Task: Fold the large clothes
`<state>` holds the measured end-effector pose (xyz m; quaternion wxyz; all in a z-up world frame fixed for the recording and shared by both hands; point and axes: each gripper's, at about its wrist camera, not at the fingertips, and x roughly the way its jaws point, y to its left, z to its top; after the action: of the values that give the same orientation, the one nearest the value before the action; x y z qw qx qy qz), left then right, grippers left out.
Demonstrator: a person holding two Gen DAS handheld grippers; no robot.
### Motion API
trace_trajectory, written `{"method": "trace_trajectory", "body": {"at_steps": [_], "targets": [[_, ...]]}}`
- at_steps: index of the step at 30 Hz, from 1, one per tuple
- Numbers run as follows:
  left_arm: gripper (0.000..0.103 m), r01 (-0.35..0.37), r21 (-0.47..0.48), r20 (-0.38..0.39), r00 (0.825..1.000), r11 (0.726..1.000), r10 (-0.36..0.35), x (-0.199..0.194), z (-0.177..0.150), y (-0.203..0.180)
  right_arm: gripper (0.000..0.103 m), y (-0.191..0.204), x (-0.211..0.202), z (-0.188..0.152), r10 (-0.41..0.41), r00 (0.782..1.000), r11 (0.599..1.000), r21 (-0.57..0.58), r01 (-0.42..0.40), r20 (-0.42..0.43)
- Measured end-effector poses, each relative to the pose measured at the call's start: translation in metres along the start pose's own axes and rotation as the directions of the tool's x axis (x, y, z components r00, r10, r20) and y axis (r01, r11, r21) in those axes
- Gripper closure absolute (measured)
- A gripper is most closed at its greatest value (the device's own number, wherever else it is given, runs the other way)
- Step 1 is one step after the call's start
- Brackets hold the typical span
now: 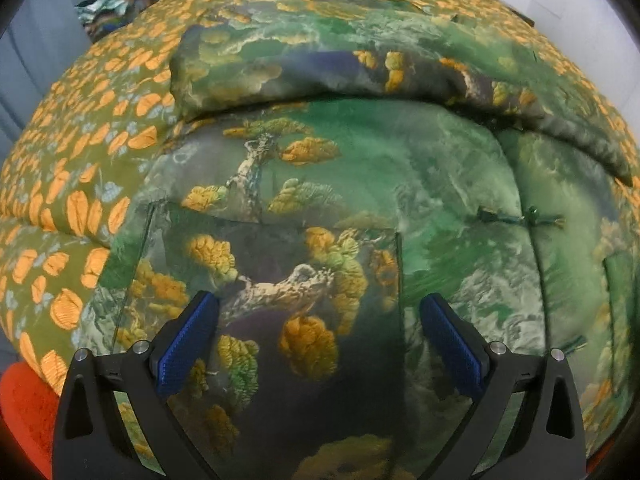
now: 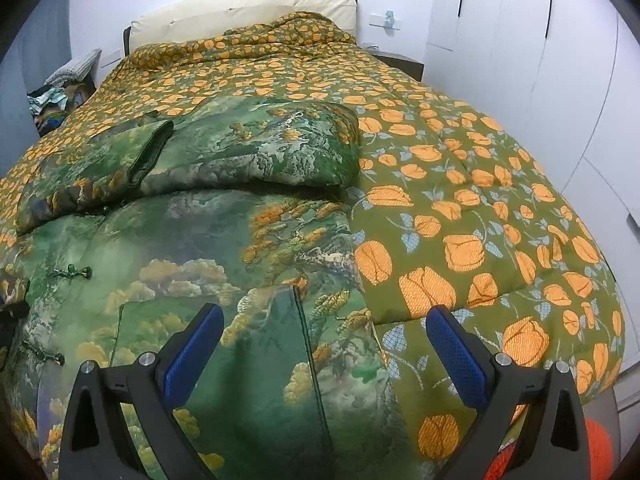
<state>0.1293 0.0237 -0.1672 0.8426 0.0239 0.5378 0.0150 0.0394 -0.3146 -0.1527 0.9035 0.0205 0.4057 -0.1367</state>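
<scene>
Green padded fabric, printed with pines, rock and orange-yellow foliage: the jacket (image 1: pixel 360 168) lying flat on the bed, filling most of the left wrist view. Across its far end, one sleeve (image 1: pixel 360 76) folded sideways over the chest, cuff toward the right. Down the front, two knotted cord fastenings (image 1: pixel 520 218) at the closure, a third lower near the right edge. On the near panel, a patch pocket (image 1: pixel 280 280) with stitched edges; nothing seen in it. Below and directly over that pocket, the left gripper (image 1: pixel 320 312), blue-padded fingers (image 1: pixel 192 336) spread wide apart, holding nothing. Around the jacket, an olive quilt (image 1: pixel 80 160) patterned with orange flowers. At lower left, a red patch beyond the quilt edge, too cropped to identify. At upper left, a heap of mixed clothes (image 1: pixel 116 0) beside the bed.

Same green jacket (image 2: pixel 180 240) in the right wrist view, occupying the left half of the bed, folded sleeve (image 2: pixel 220 148) with its dark cuff opening toward the left. Near hem area showing a second patch pocket (image 2: pixel 224 344), flat, contents not visible. Right gripper (image 2: pixel 324 320) likewise spread wide, empty, hanging above the jacket's right edge where it meets the quilt (image 2: pixel 480 200). Beyond, a cream headboard (image 2: pixel 248 8), white wardrobe doors (image 2: pixel 520 40) at right, a clothes pile (image 2: pixel 60 96) at far left.
</scene>
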Motion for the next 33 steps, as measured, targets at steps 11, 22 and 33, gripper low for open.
{"method": "trace_trajectory", "body": {"at_steps": [11,22,33], "targets": [[0.0,0.028,0.079,0.024,0.999,0.997,-0.03,-0.003,-0.014,-0.004,0.003,-0.006,0.01,-0.009,-0.075,0.996,0.997,0.028,0.077,-0.05],[0.0,-0.003,0.098,0.023,1.0,0.995,0.001,0.0,-0.013,-0.007,0.003,-0.007,0.019,-0.011,-0.073,0.994,0.997,0.024,0.075,-0.08],[0.0,-0.005,0.111,0.03,1.0,0.994,0.001,-0.001,-0.016,-0.008,0.003,-0.006,0.021,-0.012,-0.078,0.993,0.997,0.018,0.08,-0.087]]}}
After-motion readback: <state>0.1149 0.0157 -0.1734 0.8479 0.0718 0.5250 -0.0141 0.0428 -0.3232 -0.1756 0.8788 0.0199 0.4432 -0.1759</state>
